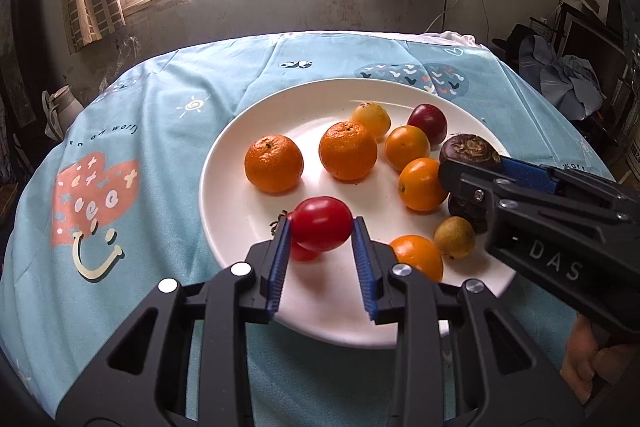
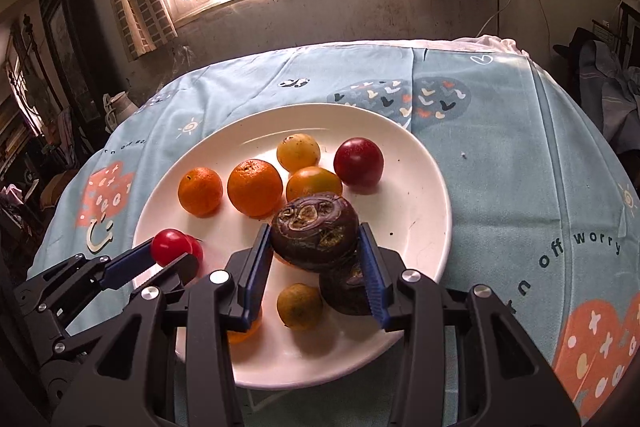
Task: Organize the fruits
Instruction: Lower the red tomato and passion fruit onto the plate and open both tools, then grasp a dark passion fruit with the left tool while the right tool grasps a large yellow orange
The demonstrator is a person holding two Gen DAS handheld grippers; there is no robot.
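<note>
over the white plate both grippers carry fruit, so each is best kept level and lowered to rest before the pads let go, clear of the oranges nearby. left gripper clamps a red tomato between its pads above the near rim; right gripper clamps a dark wrinkled fruit mid-plate.

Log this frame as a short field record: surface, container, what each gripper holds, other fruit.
surface: table under a light blue tablecloth
container: white plate
left gripper: shut on red tomato, second tomato just behind it
right gripper: shut on dark purple fruit, another lies beneath
other fruit: oranges, yellow fruits and a dark red fruit on the plate
</note>
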